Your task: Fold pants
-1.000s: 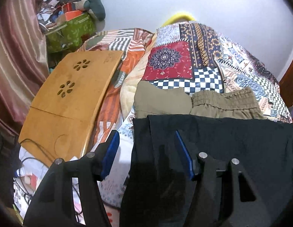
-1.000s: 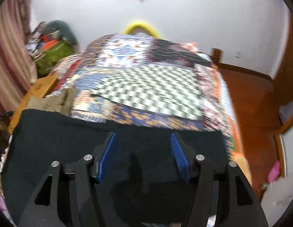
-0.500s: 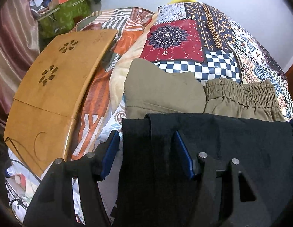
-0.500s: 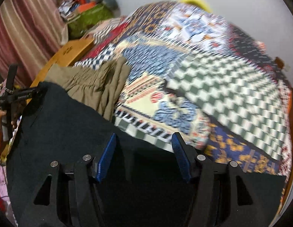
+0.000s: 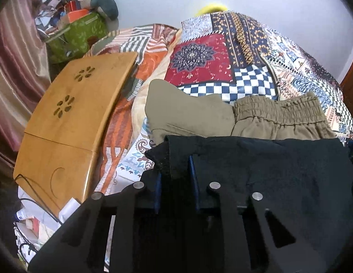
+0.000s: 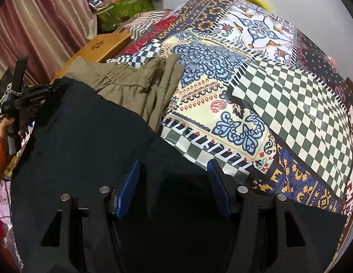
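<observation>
Black pants (image 5: 267, 170) lie spread across the near edge of the bed and fill the bottom of both views. My left gripper (image 5: 175, 173) is at their left corner. Its jaws are closing, and the blue pads pinch a raised fold of the hem. My right gripper (image 6: 174, 166) hovers over the pants' (image 6: 85, 147) far edge. Its jaws are opening, with cloth under them but not pinched. In the right wrist view the left gripper (image 6: 28, 97) sits at the pants' left corner, held by a hand (image 6: 8, 125) in an orange sleeve.
Folded khaki pants (image 5: 190, 113) (image 6: 131, 86) lie just beyond the black pair on the patchwork bedspread (image 5: 210, 52) (image 6: 290, 91). A wooden lap table (image 5: 74, 113) rests on the bed's left side. A green box (image 5: 80, 34) and a curtain (image 5: 12, 68) stand beyond it.
My left jaws have closed from wide apart onto the pants' left corner and sunk slightly. My right gripper swung left across the bed, and its jaws spread a little wider.
</observation>
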Demonstrator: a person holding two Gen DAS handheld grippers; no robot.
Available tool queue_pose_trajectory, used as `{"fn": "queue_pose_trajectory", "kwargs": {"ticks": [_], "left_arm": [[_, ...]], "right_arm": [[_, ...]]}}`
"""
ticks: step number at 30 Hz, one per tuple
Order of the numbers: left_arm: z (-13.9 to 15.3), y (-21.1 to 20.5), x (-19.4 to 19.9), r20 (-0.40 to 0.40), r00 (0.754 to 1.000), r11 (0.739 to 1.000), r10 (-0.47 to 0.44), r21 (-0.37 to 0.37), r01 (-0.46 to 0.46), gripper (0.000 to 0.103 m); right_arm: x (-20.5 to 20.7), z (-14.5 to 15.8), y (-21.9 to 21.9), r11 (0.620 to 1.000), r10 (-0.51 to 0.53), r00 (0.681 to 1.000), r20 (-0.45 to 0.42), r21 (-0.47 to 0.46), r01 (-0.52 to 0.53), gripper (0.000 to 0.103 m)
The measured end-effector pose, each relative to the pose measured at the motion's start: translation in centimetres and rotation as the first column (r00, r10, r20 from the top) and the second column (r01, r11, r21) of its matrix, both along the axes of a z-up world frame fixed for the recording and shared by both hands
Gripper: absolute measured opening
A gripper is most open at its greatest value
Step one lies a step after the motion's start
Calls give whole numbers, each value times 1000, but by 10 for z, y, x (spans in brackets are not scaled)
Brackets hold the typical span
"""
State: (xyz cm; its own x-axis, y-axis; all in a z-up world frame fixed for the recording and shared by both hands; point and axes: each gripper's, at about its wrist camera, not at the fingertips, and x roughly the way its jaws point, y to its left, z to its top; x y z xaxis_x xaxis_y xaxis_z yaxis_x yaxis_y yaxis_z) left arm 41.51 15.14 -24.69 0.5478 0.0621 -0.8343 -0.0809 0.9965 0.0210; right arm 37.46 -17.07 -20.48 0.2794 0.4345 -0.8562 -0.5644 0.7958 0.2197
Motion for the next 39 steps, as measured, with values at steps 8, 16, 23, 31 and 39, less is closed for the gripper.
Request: {"fn": "queue_pose_trajectory", "kwargs": {"ticks": [8, 16, 23, 31, 39], "left_arm": [[14, 6, -15, 30, 999, 999, 23, 42, -24, 3], [19, 13, -19, 18, 1000, 998, -15, -66, 16, 12], [4, 6, -2, -27, 999, 1000, 21, 19, -21, 60], [-13, 6, 12, -56, 998, 1000, 15, -11, -16, 18], [8, 2, -4, 16, 1000, 999, 26, 18, -27, 7]], "right_arm": [[6, -22, 13, 999, 5, 999, 36, -43, -4, 69], [0, -20, 22, 998, 27, 997, 75, -54, -23, 22], [-4, -14, 23, 998, 17, 992, 128, -58, -10, 6], [-4, -7, 12, 1000, -28, 988, 149, -6, 29, 5], [-12, 9, 5, 999, -51, 982, 183, 26, 47, 4]]}}
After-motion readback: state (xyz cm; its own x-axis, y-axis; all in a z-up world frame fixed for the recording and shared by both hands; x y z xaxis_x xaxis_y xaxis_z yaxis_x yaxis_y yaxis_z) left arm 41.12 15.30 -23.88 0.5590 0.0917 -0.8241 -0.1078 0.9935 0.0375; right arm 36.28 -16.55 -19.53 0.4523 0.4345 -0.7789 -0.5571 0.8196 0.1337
